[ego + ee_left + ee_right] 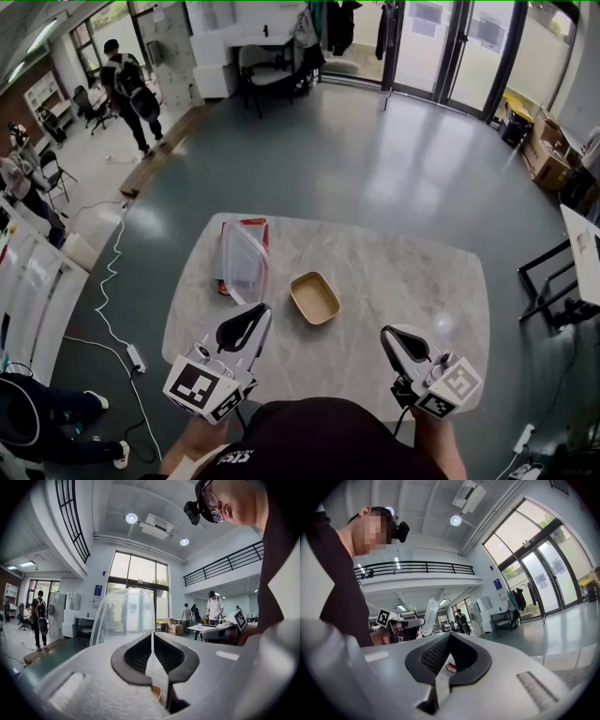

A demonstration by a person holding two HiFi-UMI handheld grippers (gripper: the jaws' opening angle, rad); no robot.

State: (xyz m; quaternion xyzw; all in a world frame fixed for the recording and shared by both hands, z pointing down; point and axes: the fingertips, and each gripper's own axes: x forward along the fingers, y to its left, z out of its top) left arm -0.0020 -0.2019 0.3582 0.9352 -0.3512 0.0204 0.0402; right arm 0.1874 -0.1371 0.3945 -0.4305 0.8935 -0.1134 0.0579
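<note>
The table (394, 272) has a pale, marbled top with rounded corners and stands on a grey-green floor (375, 159). What lies on it sits on the left half. Near the far left corner a clear box (244, 261) lies over a flat red piece (258, 225). The red shows past the box at its far end and at its near left corner. Just right of the box and apart from it, a shallow tan dish (314, 298) sits open side up, nearer the middle of the top.
</note>
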